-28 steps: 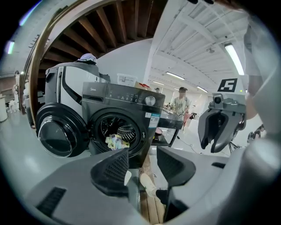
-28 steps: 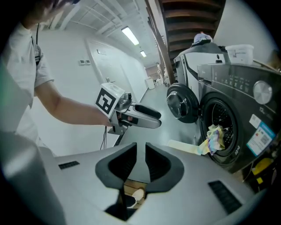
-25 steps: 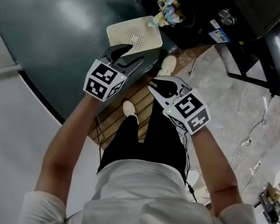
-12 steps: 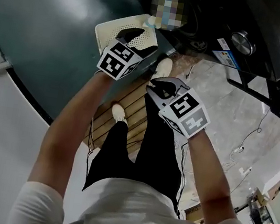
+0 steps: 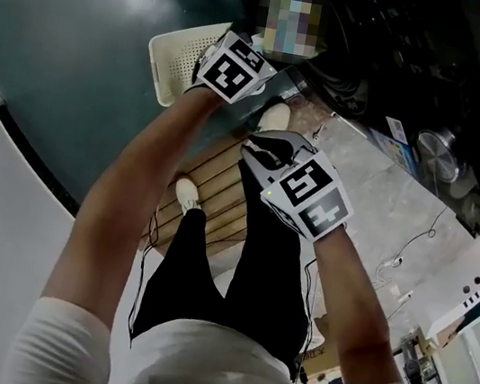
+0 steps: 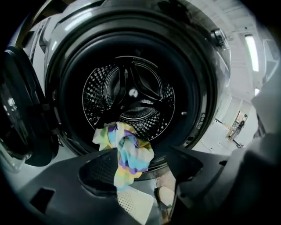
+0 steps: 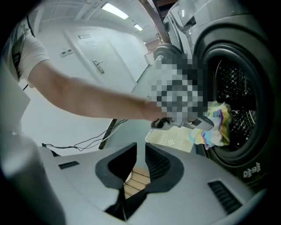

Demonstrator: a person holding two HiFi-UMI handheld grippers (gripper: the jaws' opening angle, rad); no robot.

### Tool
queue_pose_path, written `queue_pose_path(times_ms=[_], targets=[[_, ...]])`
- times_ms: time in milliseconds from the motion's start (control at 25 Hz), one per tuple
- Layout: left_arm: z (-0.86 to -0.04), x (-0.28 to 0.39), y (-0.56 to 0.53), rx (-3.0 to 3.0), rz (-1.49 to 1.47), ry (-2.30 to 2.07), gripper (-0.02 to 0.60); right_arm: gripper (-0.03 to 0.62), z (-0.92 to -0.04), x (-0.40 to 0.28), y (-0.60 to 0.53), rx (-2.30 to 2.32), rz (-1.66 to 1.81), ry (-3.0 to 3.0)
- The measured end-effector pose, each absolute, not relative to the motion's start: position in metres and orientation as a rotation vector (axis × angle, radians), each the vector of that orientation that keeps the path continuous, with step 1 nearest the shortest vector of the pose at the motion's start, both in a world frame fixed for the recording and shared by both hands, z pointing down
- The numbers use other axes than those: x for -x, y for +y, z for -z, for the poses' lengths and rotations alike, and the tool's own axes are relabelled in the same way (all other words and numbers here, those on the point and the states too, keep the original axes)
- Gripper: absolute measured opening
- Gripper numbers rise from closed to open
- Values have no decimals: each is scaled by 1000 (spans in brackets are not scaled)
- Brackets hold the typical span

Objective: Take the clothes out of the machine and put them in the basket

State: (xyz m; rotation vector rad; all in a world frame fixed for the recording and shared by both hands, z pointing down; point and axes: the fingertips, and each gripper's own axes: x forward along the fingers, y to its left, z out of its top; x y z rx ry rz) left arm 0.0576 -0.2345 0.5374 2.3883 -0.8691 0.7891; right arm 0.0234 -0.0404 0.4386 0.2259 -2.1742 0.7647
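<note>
Left gripper view: striped cloth (image 6: 125, 151) hangs from drum (image 6: 131, 94), above basket (image 6: 136, 204)

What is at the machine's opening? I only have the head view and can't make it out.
Observer: The left gripper view shows a multicoloured cloth hanging out over the front lip of the drum.
Operator: Has the left gripper got it?
Observer: No. The left gripper is open, its fingers having just spread wider; the cloth shows between them, not pinched.
Operator: Anything else inside?
Observer: In the part of the drum that view shows, no other clothes.
</note>
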Motion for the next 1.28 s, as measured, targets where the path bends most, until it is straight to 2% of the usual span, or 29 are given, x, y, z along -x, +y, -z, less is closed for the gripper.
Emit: queue_pose_path(times_ms=[560, 800, 880, 1120, 1280], targets=[[-628, -94, -321, -2373, -934, -938, 399, 43, -484, -34, -55, -136, -827, -2150], [-656, -105, -335, -2311, -996, -942, 396, 43, -491, -42, -60, -121, -825, -2145], [-662, -106, -334, -2283, -999, -932, 364, 43, -493, -45, -61, -123, -828, -2143], [-665, -100, -328, -2240, -971, -909, 161, 43, -495, -49, -67, -131, -816, -2144], [-647, -92, -327, -2239, -923, -934, 104, 43, -493, -51, -67, -153, -812, -2146]])
